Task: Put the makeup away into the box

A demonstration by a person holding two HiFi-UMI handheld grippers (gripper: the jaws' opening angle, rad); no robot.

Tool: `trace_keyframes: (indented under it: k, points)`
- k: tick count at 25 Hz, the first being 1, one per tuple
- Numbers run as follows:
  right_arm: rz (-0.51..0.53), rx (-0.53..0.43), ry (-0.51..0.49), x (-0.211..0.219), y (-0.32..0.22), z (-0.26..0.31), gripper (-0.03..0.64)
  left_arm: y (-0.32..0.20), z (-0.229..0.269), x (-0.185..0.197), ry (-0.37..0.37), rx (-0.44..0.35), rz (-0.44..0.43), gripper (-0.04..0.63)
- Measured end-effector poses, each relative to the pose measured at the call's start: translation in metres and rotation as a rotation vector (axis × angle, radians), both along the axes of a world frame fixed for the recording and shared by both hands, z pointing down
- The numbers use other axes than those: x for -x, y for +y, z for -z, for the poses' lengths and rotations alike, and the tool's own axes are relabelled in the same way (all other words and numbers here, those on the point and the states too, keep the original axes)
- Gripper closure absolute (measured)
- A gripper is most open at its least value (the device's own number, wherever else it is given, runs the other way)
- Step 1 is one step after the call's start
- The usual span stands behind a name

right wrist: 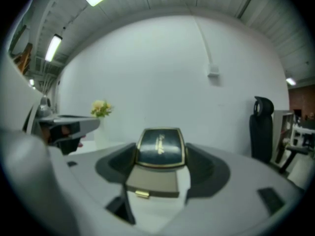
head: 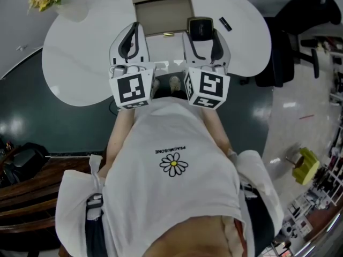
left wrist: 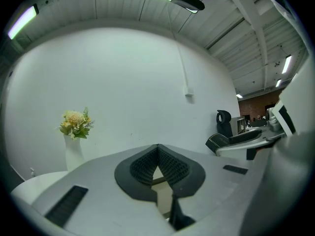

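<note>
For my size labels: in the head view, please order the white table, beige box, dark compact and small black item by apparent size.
1. white table
2. beige box
3. dark compact
4. small black item
The compact is held nearer the camera, so that last gap is unsure.

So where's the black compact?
The compact is gripped in the right claw, upper middle of the head view, just right of the tan box on the white table.

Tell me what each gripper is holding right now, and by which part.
The right gripper clamps a dark, gold-rimmed compact by its two opposite side edges. The left gripper holds nothing; its jaws are shut together.
</note>
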State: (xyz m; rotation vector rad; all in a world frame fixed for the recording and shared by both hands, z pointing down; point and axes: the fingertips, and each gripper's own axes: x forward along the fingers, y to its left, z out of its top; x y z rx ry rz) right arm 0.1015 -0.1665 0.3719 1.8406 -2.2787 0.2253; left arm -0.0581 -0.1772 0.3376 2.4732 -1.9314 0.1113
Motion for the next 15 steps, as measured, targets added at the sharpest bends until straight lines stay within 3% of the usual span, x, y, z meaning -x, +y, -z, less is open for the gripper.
trace_keyframes:
  k: [8,15]
  points:
    - [0.053,0.076,-0.035,0.015,-0.014,-0.016,0.302,-0.008,-0.004,0.013,0.000,0.011,0.028,0.575]
    - [0.117,0.351,-0.051,0.030,-0.067,-0.088,0.302,-0.016,-0.013,0.025,0.002,0.034,0.056,0.575]
